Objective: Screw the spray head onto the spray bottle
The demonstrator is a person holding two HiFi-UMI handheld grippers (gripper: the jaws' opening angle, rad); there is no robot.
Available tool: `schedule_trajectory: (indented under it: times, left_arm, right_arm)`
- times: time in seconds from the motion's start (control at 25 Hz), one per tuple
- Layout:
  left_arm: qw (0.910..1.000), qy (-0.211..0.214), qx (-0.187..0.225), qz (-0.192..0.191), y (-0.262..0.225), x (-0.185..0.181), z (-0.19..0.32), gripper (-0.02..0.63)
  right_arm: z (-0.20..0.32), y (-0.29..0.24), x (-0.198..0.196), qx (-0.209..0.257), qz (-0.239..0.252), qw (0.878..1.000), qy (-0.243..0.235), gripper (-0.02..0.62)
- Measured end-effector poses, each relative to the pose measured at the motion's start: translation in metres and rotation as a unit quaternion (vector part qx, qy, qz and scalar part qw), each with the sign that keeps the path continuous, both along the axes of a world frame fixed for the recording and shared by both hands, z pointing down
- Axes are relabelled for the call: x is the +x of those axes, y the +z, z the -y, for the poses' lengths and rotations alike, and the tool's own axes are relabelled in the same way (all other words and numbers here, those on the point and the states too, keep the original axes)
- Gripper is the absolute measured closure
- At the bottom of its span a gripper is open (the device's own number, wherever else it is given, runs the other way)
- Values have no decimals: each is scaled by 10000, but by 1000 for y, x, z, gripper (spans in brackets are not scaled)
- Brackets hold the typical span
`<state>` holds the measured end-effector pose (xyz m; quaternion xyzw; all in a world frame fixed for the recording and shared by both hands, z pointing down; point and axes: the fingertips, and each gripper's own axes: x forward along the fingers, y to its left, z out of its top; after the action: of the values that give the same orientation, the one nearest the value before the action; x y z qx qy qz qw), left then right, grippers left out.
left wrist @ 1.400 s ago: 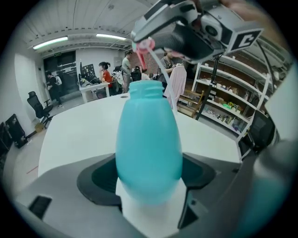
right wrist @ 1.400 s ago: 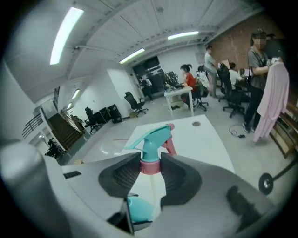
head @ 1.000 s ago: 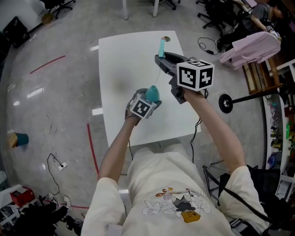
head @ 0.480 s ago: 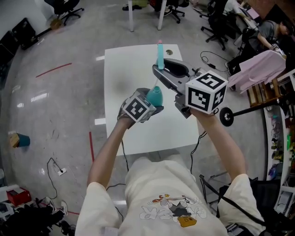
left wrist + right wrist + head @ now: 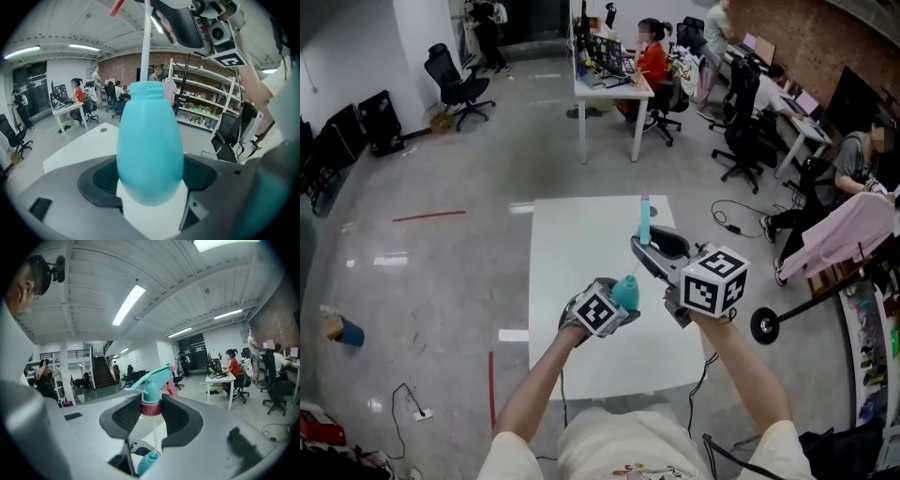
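Note:
My left gripper (image 5: 617, 302) is shut on a teal spray bottle (image 5: 626, 292), held upright above the white table (image 5: 572, 244). In the left gripper view the bottle (image 5: 149, 140) fills the gap between the jaws, its open neck up. My right gripper (image 5: 659, 246) is shut on the teal spray head (image 5: 644, 220), gripped at its red collar (image 5: 151, 408). The white dip tube (image 5: 155, 437) hangs down from the collar into the bottle's neck (image 5: 148, 462). The tube (image 5: 146, 42) enters the neck from above, with the collar still well above it.
Both grippers hang over the table's right half, where a small round hole (image 5: 103, 130) sits near the far edge. Desks, office chairs (image 5: 455, 75) and seated people stand beyond the table. A pink cloth on a rack (image 5: 853, 239) is at the right, and shelving (image 5: 206, 103) is behind.
The head view has tilted up to take in the room. Both grippers have risen together, and the spray head now sits closer above the bottle. Both grips are unchanged.

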<state>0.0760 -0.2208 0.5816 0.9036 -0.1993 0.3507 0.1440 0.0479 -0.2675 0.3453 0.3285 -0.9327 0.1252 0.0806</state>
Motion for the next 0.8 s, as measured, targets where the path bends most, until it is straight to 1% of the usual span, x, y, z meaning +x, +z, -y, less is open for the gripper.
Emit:
schedule_trajectory:
  times: [0.08, 0.2, 0.32, 0.4, 0.48, 0.6, 0.68, 0.8]
  left_arm:
    - [10000, 15, -2, -40, -14, -1, -4, 221]
    - [9999, 46, 51, -126, -41, 0, 1, 221]
    - [9996, 83, -21, -280, -67, 3, 3, 221]
    - [9986, 63, -121, -519, -87, 4, 3, 221]
    - [9974, 37, -118, -712, -108, 4, 5, 221]
    - [9975, 16, 214, -666, -133, 0, 9, 221]
    - [9971, 69, 420, -625, -149, -4, 4, 221]
    - [9961, 391, 567, -546, -170, -4, -8, 221]
  right_arm:
    - [-5, 3, -6, 43, -162, 9998, -91, 460]
    - [-8, 5, -17, 148, -285, 9982, -503, 460]
    - [-16, 2, -17, 344, -121, 9939, -1042, 460]
    - [-21, -6, -14, 495, 7, 9898, -1337, 460]
    - [-25, -11, -13, 535, 84, 9859, -1585, 460]
    - [-30, -14, -14, 567, 185, 9817, -1808, 460]
    - [-37, -22, -15, 661, 353, 9774, -1975, 460]
    - [-49, -43, -17, 865, 542, 9654, -2399, 460]
